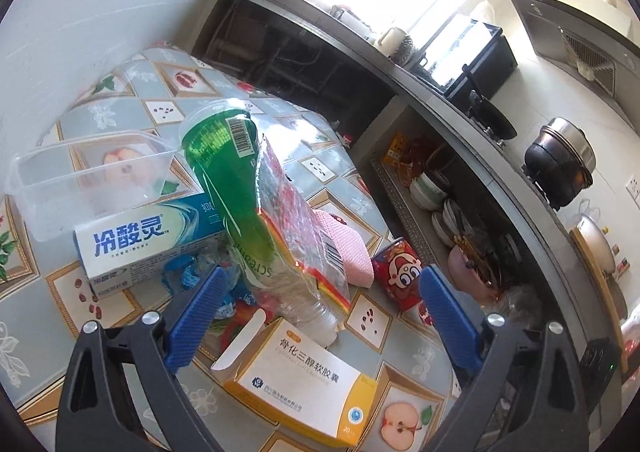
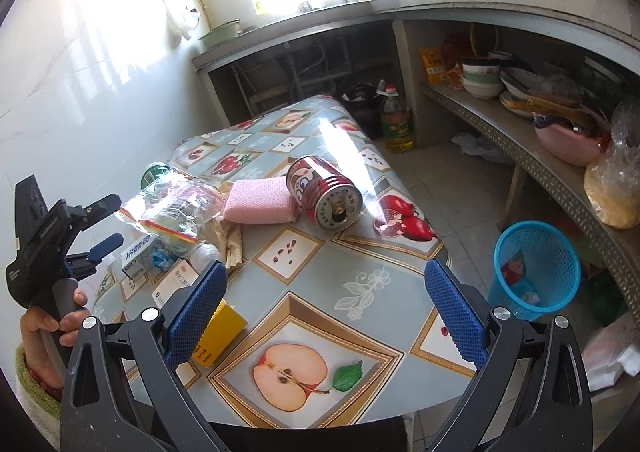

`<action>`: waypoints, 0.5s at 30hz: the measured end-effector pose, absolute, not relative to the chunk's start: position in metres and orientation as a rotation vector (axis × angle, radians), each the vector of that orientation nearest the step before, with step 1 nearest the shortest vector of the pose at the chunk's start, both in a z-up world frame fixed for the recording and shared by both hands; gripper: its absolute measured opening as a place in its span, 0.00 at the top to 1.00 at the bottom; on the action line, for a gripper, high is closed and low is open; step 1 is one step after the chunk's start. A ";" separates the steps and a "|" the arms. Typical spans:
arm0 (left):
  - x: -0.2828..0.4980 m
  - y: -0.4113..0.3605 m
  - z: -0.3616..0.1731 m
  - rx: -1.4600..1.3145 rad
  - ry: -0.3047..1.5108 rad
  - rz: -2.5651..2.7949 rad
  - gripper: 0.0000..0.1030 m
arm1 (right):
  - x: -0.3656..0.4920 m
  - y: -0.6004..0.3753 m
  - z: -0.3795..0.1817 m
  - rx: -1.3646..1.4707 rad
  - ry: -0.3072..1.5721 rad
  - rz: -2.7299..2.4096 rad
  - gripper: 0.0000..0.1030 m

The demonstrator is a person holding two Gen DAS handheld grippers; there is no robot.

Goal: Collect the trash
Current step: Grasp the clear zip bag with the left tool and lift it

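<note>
We hold both grippers over a table [image 2: 360, 276] covered in glossy fruit-print oilcloth, and both sets of tongs stand wide apart with nothing between them. The trash lies in a loose heap at the table's left side, straight ahead of the left gripper [image 1: 320, 316]. The nearest piece is a clear plastic bottle [image 1: 232, 180] with a green label. Its long axis runs almost directly away from the left tongs, cap end low and close to us, base tilted up and away — so the fingers already straddle its narrow end. A crinkled clear wrapper [image 1: 296, 220] drapes over the bottle's right side. Beside it sit a toothpaste box [image 1: 148, 240] of smooth card, a yellow-and-white medicine box [image 1: 304, 388] with an open flap, and a clear rigid tub [image 1: 84, 180].

The right gripper [image 2: 326, 308] hovers over bare cloth, well apart from the heap. A red can [image 2: 324, 192] lies on its side beyond it, touching a soft pink sponge [image 2: 260, 200]. The blue mesh basket [image 2: 536, 264] stands on the floor off the table's right edge — nearer the right hand. We judge the left hand better placed for the bottle.
</note>
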State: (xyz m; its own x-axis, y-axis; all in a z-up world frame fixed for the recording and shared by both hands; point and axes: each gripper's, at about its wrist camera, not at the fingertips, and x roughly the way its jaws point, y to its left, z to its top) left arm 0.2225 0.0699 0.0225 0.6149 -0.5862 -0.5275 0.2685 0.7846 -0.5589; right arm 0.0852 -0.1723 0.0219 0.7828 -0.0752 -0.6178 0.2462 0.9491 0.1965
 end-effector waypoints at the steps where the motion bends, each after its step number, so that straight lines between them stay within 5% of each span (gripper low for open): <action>1: 0.227 0.070 0.020 -0.464 0.766 -0.500 0.15 | 0.085 -0.173 0.022 0.276 0.650 -0.177 0.08; 15: 0.239 0.067 0.006 -0.565 0.830 -0.462 0.85 | 0.083 -0.176 0.018 0.278 0.660 -0.180 0.08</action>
State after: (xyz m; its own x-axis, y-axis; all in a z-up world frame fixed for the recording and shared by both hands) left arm 0.2391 0.0674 0.0056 0.5927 -0.5849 -0.5538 0.1617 0.7600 -0.6295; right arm 0.0834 -0.1761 0.0181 0.7765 -0.0765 -0.6255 0.2518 0.9476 0.1966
